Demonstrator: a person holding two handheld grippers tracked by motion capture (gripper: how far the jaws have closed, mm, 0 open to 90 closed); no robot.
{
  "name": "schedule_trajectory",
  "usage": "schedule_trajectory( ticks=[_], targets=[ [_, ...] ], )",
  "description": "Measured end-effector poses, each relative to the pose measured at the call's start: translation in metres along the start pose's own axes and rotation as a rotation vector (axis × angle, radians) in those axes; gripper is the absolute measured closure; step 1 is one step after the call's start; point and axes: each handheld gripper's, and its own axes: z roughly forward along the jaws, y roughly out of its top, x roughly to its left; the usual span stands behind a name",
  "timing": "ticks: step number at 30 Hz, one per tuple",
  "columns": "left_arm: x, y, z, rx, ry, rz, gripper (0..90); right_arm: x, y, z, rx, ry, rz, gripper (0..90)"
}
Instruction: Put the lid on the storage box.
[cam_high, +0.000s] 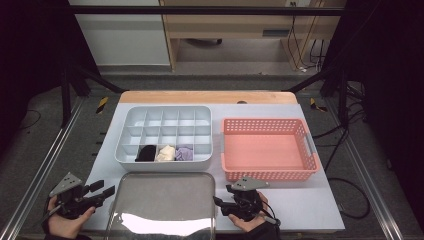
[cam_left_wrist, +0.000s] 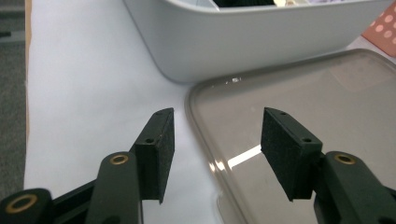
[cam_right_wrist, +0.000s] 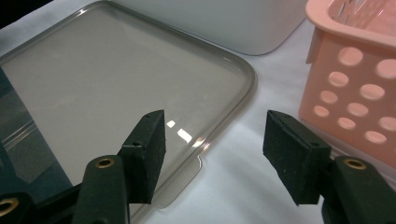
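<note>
A clear, smoky plastic lid (cam_high: 162, 205) lies flat at the table's front, just before a grey divided box (cam_high: 129, 131). The box's front row holds a black bundle (cam_high: 146, 153), a cream one (cam_high: 165, 153) and a lilac one (cam_high: 184, 153). My left gripper (cam_high: 103, 189) is open at the lid's left edge. In the left gripper view (cam_left_wrist: 217, 154) one jaw is over the table and the other over the lid (cam_left_wrist: 303, 93). My right gripper (cam_high: 223, 195) is open at the lid's right front corner. In the right gripper view (cam_right_wrist: 215, 156) the lid's rim (cam_right_wrist: 205, 140) runs between the jaws, untouched.
A pink perforated basket (cam_high: 267, 147) with nothing in it stands right of the box, close to my right gripper (cam_right_wrist: 355, 88). The pale mat (cam_high: 310, 200) covers the table. The grey box's wall (cam_left_wrist: 243, 42) rises just beyond the lid. Metal rails run along both table sides.
</note>
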Motion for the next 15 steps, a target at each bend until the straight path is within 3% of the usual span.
schedule_trajectory(
  ticks=[9,15],
  targets=[
    [-0.009,-0.017,-0.006,0.068,0.010,-0.012,43.8,0.006,-0.004,0.002,0.024,0.006,0.018,40.8],
    [-0.018,-0.026,-0.003,0.111,-0.005,-0.020,45.7,0.010,-0.009,0.006,0.049,0.019,0.056,48.1]
  ],
)
